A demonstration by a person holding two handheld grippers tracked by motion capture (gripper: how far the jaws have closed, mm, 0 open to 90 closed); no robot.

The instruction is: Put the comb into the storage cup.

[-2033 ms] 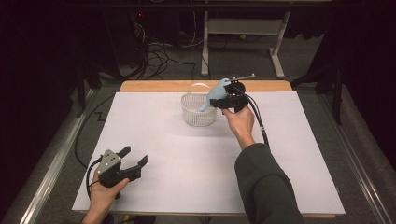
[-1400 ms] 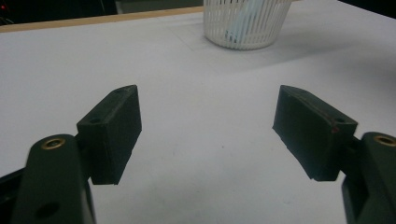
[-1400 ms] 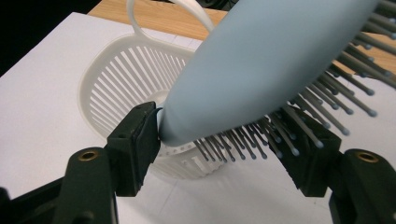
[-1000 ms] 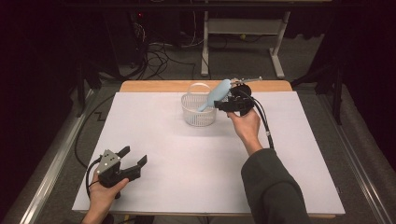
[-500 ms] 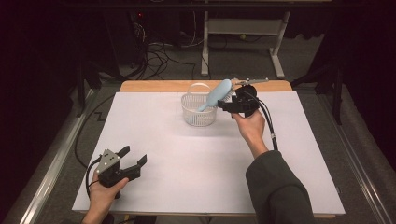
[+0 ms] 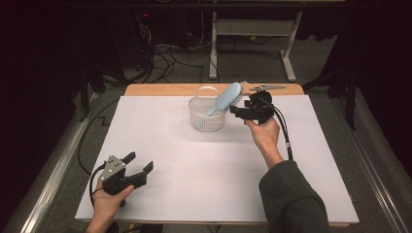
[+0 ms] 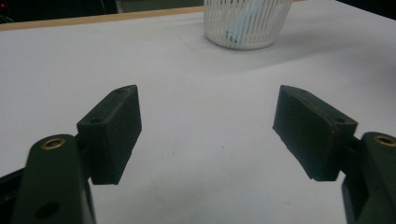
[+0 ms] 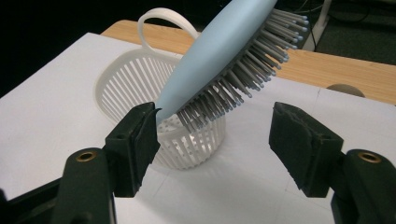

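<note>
Basket [image 6: 208,115]: white plastic, round, slatted wall, 1 loop handle at the far rim; stands on the white table cover [image 6: 194,170] near the far wooden table edge [image 6: 160,89]. Contents: 1 pale blue hairbrush [image 6: 224,98], handle end down inside, head leaning out over the rim on the right gripper's side, tilted. In the left gripper view a blue shape shows through the basket slats [image 7: 243,23].

Right gripper [image 6: 239,112]: held level just beside the basket, jaws pointing at it, hand beneath the body, cable trailing back along the forearm. Jaws stand apart and have just been opening. In the right gripper view the brush head [image 8: 224,56] lies between and above the pads, bristles facing the far pad; the smooth blue back meets the top corner of 1 pad [image 8: 140,135], the other pad is clear of it. No grip on the brush.

Left gripper [image 6: 138,166]: low at the near left of the table, well apart from the basket, jaws wide with nothing between them, grey 3-cornered plate on top.

Brush: smooth moulded back, rows of grey pins with rounded pale tips.
</note>
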